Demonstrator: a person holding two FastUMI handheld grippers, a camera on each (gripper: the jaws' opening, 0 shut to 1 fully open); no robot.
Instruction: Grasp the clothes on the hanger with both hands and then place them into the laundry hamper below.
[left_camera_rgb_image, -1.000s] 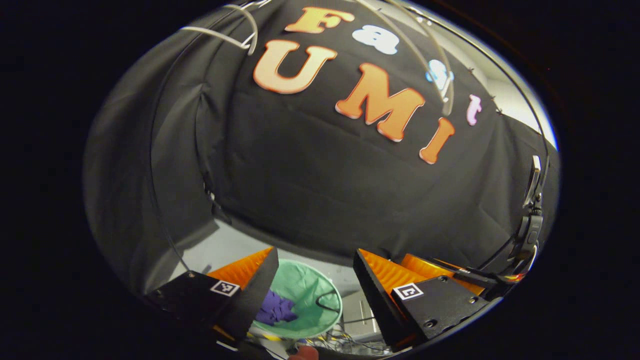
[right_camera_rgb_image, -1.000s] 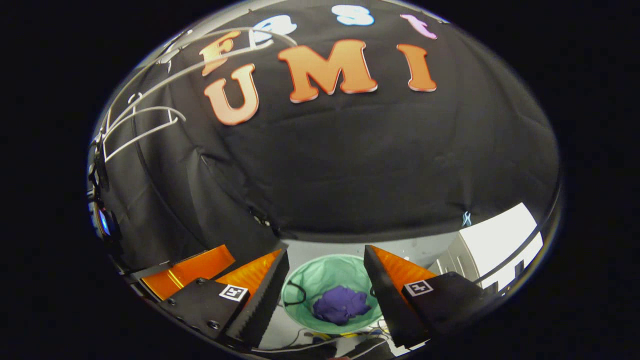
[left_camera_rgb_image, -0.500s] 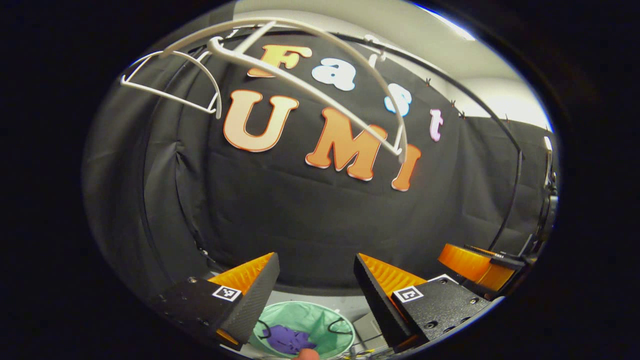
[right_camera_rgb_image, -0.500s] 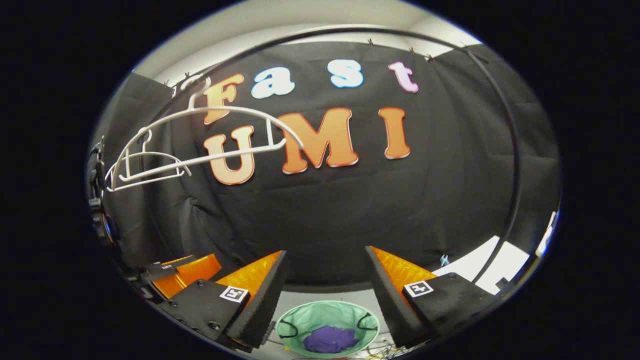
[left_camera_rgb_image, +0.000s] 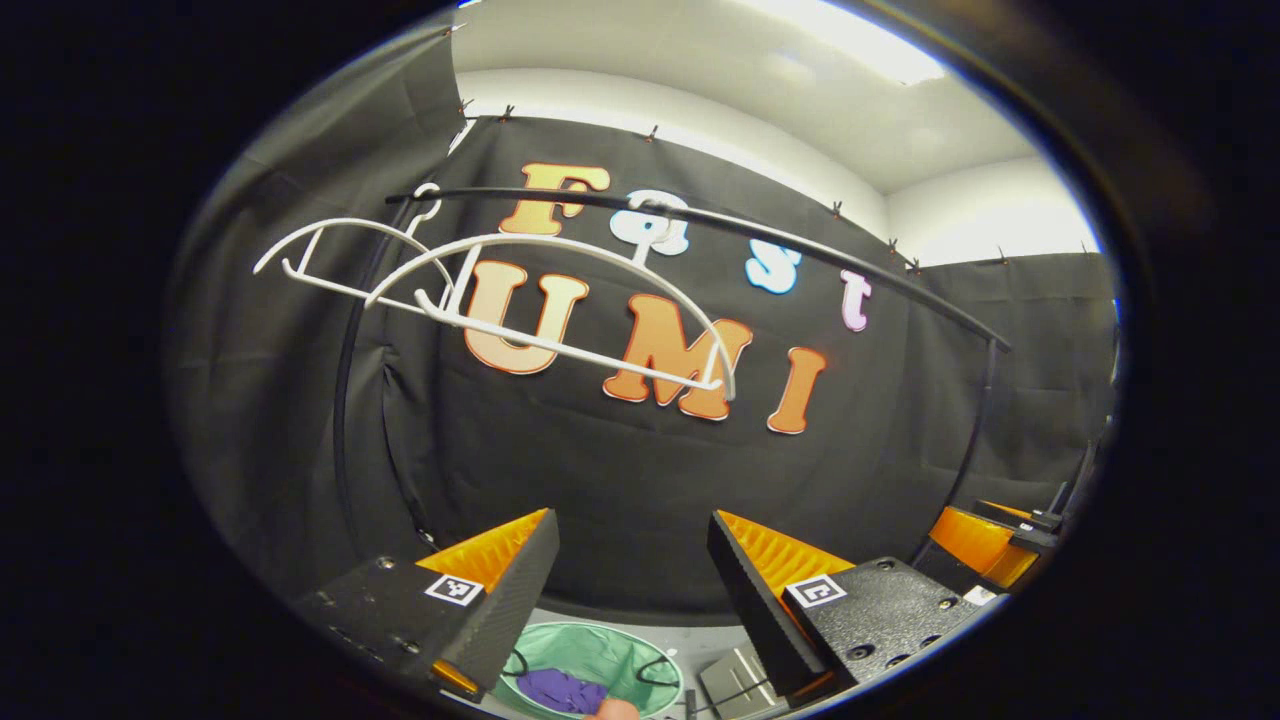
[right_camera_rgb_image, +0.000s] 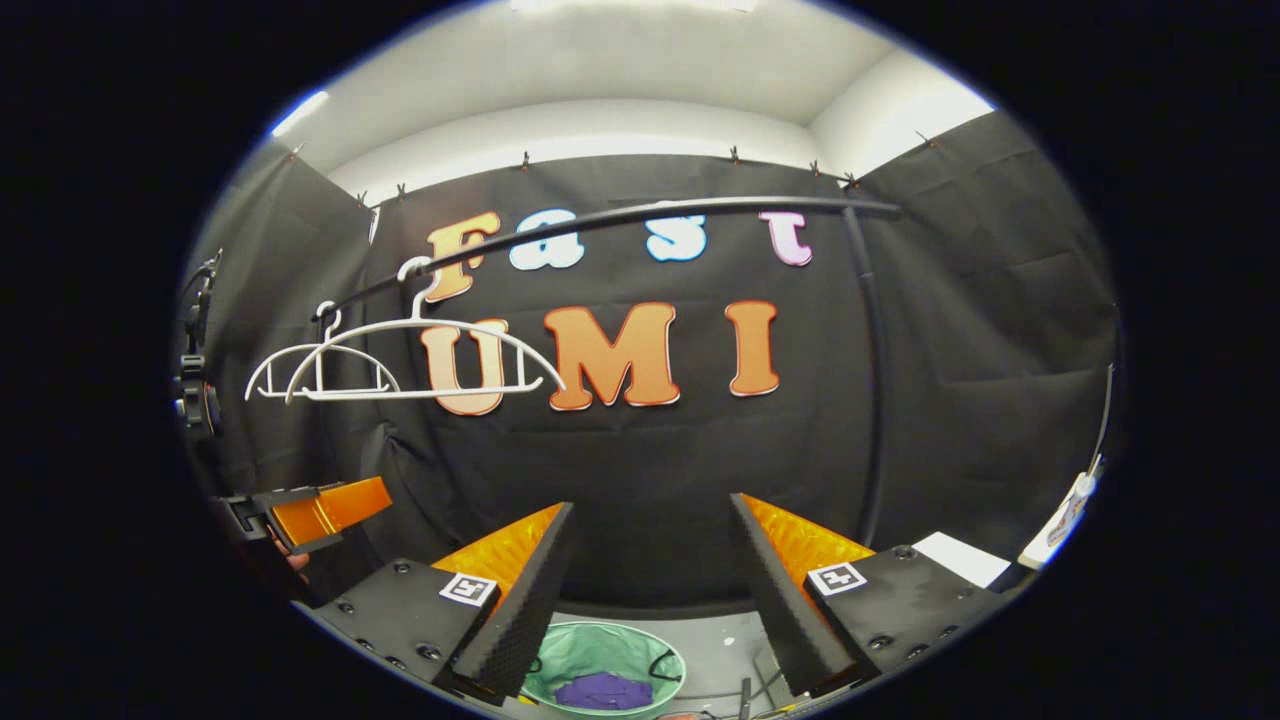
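Down in the green hamper lies the purple garment, well below two bare white hangers on the rail. Both the left gripper and right gripper are spread and hold nothing (the drop looks done). Next, I judge, comes nothing but pulling clear.
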